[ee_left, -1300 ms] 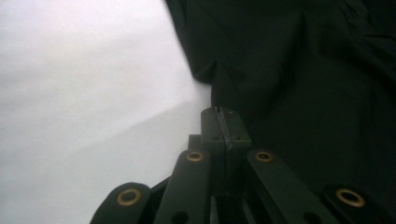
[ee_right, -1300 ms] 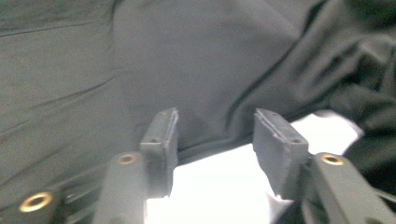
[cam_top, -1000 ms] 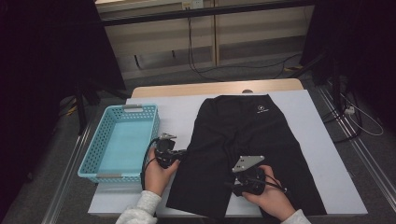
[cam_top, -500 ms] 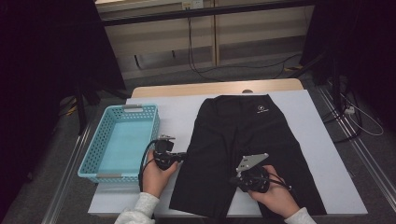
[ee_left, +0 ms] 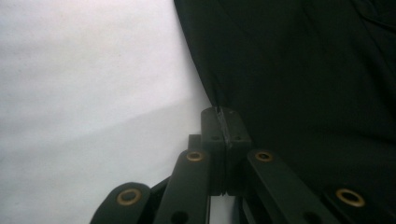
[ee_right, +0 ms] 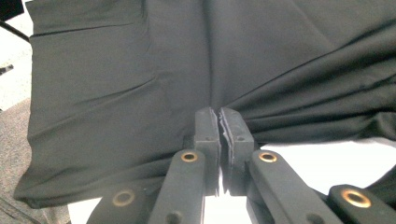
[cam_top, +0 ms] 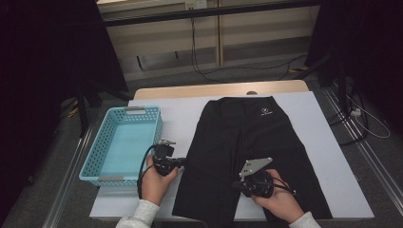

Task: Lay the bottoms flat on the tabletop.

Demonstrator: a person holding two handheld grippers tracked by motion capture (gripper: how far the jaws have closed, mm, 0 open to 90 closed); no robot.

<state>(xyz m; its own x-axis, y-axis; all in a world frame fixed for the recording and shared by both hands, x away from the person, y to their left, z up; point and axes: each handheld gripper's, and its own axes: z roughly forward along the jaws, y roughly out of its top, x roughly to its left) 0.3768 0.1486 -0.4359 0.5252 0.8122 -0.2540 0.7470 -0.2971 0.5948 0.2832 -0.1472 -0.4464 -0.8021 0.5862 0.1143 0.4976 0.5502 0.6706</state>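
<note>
- The left gripper (ee_left: pixel 226 112) has its jaws pressed together on the outer edge of the shorts (ee_left: pixel 299 70); its own view shows the hem caught at the pad tips, with white table (ee_left: pixel 84 70) to the left.
- The right gripper (ee_right: pixel 219 114) has just been closing and now pinches a fold of the shorts (ee_right: pixel 140 70); creases fan out from the pads toward the right in its view.
- The high view shows neither pinch, but gives the layout: left gripper (cam_top: pixel 178 163) at the left leg's edge, right gripper (cam_top: pixel 236 184) low on the cloth between the legs, each in a hand.
- The shorts (cam_top: pixel 247 137) lie flat on the table (cam_top: pixel 323 123), waistband at the far end, reaching away from both grippers.
- A blue basket (cam_top: pixel 102 142) stands just left of the left gripper.
</note>
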